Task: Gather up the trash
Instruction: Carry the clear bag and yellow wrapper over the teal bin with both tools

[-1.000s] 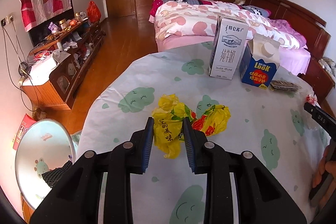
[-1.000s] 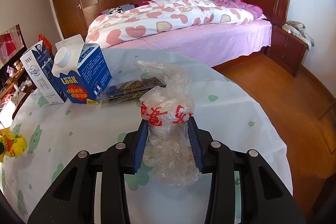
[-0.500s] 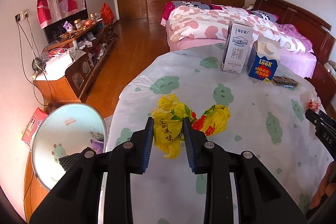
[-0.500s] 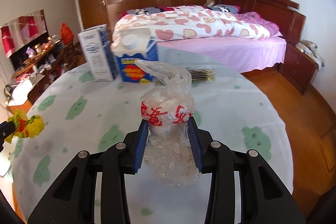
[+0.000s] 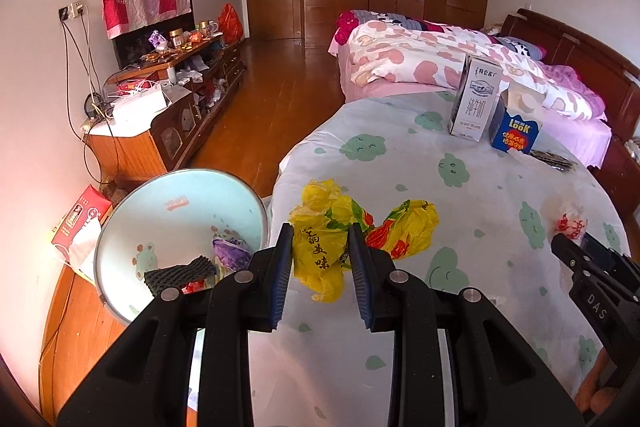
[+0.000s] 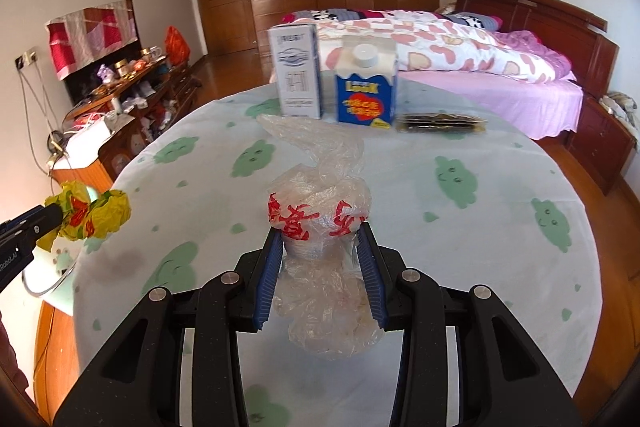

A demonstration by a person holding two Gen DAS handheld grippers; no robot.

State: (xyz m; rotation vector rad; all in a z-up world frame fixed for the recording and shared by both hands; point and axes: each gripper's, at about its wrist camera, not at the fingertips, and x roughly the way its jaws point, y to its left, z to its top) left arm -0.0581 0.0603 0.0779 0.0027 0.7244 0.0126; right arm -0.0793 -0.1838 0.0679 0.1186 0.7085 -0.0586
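My left gripper (image 5: 320, 259) is shut on a crumpled yellow plastic bag (image 5: 332, 227) with red print, held above the left edge of the round table. Just left of it and lower stands a pale blue bin (image 5: 168, 223) with some trash inside. My right gripper (image 6: 320, 259) is shut on a clear plastic bag (image 6: 320, 211) with red characters, held over the table. In the right wrist view the yellow bag (image 6: 92, 215) and the left gripper show at the far left. The clear bag (image 5: 568, 219) and the right gripper appear at the right of the left wrist view.
On the far side of the table (image 6: 440, 227) stand a tall white milk carton (image 6: 296, 71), a blue carton (image 6: 366, 87) and a flat dark packet (image 6: 440, 123). A bed (image 6: 460, 51) lies behind. A cluttered wooden cabinet (image 5: 168, 107) lines the left wall.
Both grippers have drawn back and leftwards with their bags. The bin has come into fuller view beside the left gripper, and the cartons look farther off.
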